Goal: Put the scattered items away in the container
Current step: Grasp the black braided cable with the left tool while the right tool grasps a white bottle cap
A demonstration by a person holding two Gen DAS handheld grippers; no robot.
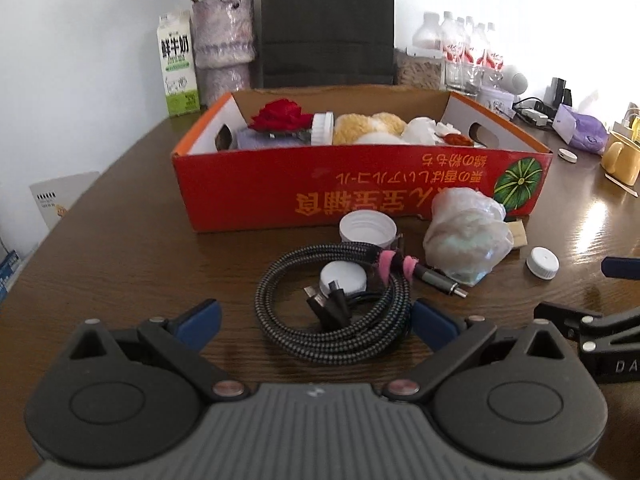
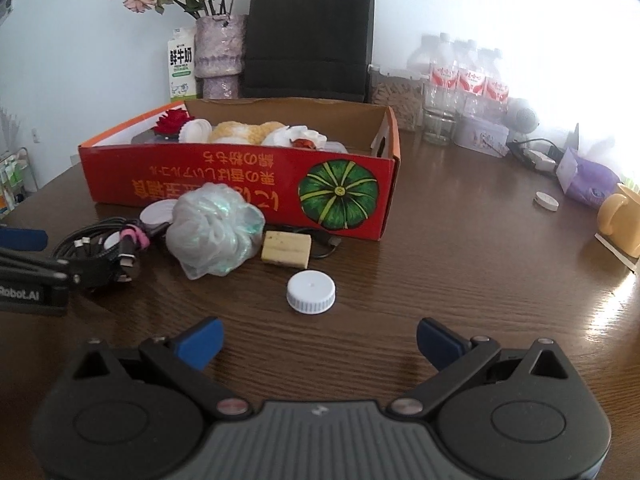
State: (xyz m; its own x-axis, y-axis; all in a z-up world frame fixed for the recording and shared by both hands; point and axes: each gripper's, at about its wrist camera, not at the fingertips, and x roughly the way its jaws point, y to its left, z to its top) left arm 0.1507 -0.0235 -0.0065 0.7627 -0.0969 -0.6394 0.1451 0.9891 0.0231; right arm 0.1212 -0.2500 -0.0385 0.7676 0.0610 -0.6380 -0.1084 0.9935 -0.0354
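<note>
My left gripper (image 1: 316,322) is spread wide and holds nothing; the coiled cable (image 1: 336,300) lies on the table (image 1: 120,272) right between its blue fingertips (image 1: 200,320), with a white puck (image 1: 344,278) inside the coil. My right gripper (image 2: 320,340) is just as wide open and empty, the white cap (image 2: 311,292) lying just ahead of it. Behind both sits the red box (image 2: 240,184), already holding a red flower (image 1: 280,116) and other things. Only the right view shows the tan bar of soap (image 2: 286,249) beside the plastic bag (image 2: 214,236); the left view shows an upturned lid (image 1: 366,230) against the box.
</note>
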